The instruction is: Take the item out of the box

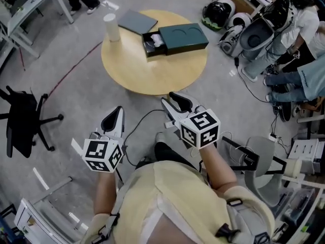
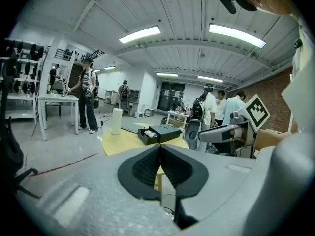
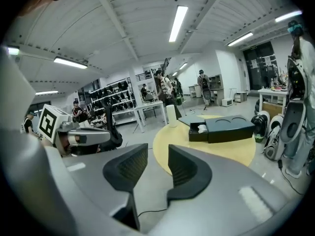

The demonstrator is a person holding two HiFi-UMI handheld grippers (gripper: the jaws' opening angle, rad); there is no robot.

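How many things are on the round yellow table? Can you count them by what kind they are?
White cylinder: 1
Flat dark panel: 1
Dark box: 1
White item inside the box: 1
Total: 4

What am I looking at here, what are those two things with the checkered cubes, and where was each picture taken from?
A person holds a two-jaw gripper in each hand; the cubes are part of them. One picture looks down from the person's head; the other two come from cameras on the grippers. The left gripper is shut, the right gripper open; neither holds anything. Ahead, a round table bears a dark box with its drawer out and a white item inside, a white cylinder and a grey panel.
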